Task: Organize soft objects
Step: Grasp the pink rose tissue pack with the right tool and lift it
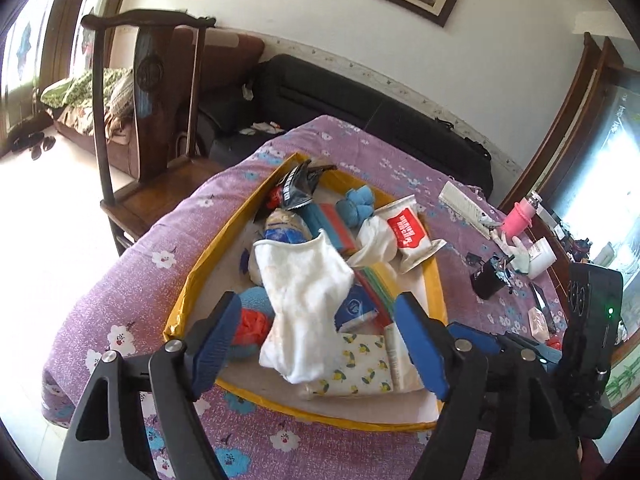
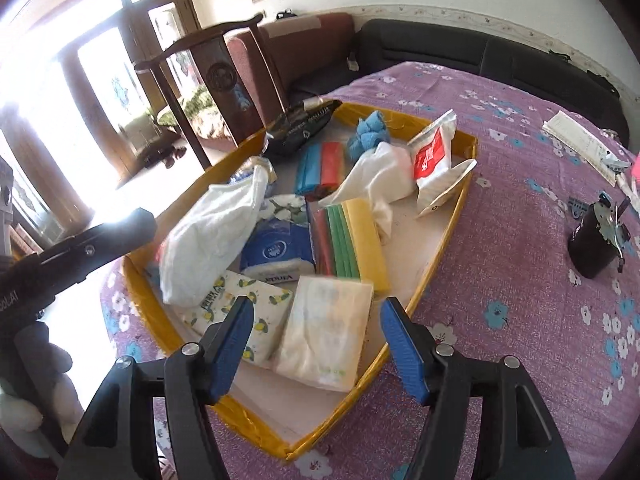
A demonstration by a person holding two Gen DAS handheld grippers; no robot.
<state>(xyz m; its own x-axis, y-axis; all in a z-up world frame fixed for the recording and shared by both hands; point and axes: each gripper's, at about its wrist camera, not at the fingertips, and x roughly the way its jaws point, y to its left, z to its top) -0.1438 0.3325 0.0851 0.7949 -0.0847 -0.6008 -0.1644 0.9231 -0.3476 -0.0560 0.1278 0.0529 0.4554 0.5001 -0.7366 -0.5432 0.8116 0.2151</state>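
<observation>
The left hand-held gripper (image 1: 320, 340), jaws apart and empty, hovers over the crumpled white cloth (image 1: 304, 296) in the yellow-rimmed shallow tray (image 1: 208, 256) at the table's near edge. Best to pinch it mid-fold. The right hand-held gripper (image 2: 316, 344), also apart, frames a pale plastic-wrapped tissue pack (image 2: 324, 332).

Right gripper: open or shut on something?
Open. The right gripper has its blue fingers spread wide above the plain tissue pack, touching nothing.

1. Blue tissue pack (image 2: 278, 254), centre of the right wrist view: white lettering along its edge, seen upside down, appears to read "Vinda".
2. Red-and-white pouch (image 2: 432, 160), upper centre: white characters, too small to read.
</observation>
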